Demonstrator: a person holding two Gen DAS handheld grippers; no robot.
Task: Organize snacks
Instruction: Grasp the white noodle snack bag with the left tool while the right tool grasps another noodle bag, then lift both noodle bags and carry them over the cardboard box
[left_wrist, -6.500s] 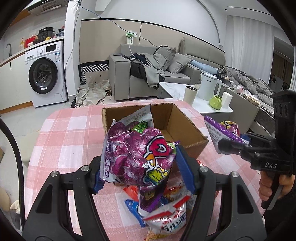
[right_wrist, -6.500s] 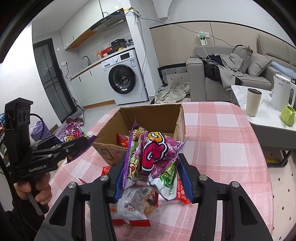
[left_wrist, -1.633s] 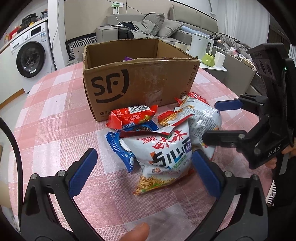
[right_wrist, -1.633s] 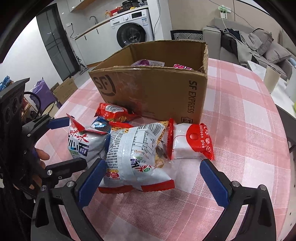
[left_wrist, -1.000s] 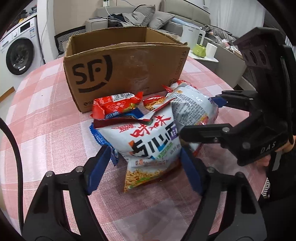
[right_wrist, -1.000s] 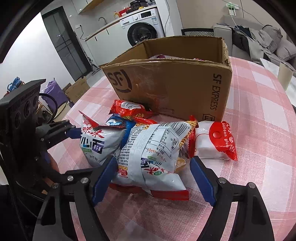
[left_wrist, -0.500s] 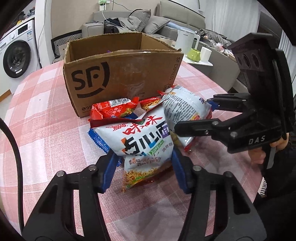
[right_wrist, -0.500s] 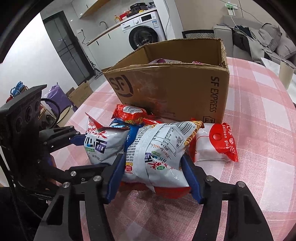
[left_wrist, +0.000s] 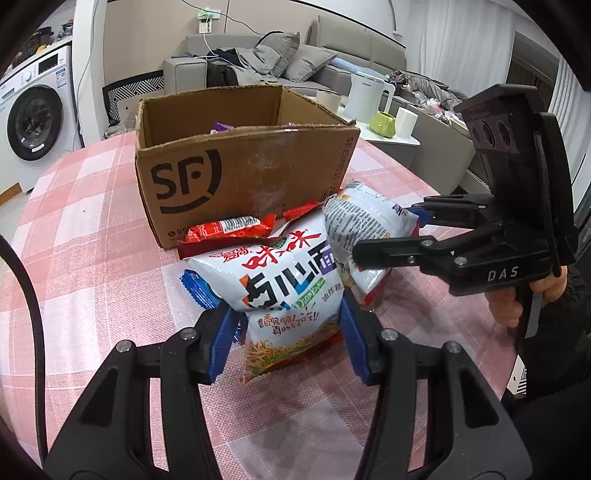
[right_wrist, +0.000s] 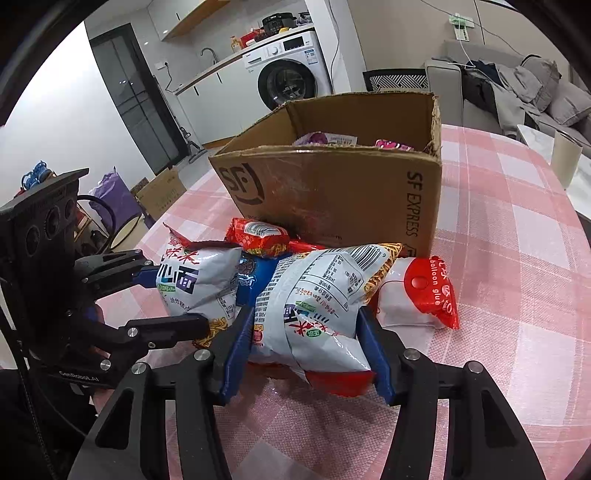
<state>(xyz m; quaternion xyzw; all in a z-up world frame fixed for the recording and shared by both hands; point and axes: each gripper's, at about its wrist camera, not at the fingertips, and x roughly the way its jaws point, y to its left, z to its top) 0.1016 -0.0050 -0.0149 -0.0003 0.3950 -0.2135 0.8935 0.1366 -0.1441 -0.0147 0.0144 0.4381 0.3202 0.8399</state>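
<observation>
Pink checked tablecloth, cardboard box behind. Two noodle bags lie before it: left gripper closing on one, right gripper closing on the other (both pinched). Squeeze gently, lift clear of the neighbouring packets.

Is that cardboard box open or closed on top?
Open. The cardboard box has no flaps over its top, and snack packets show inside it.
</observation>
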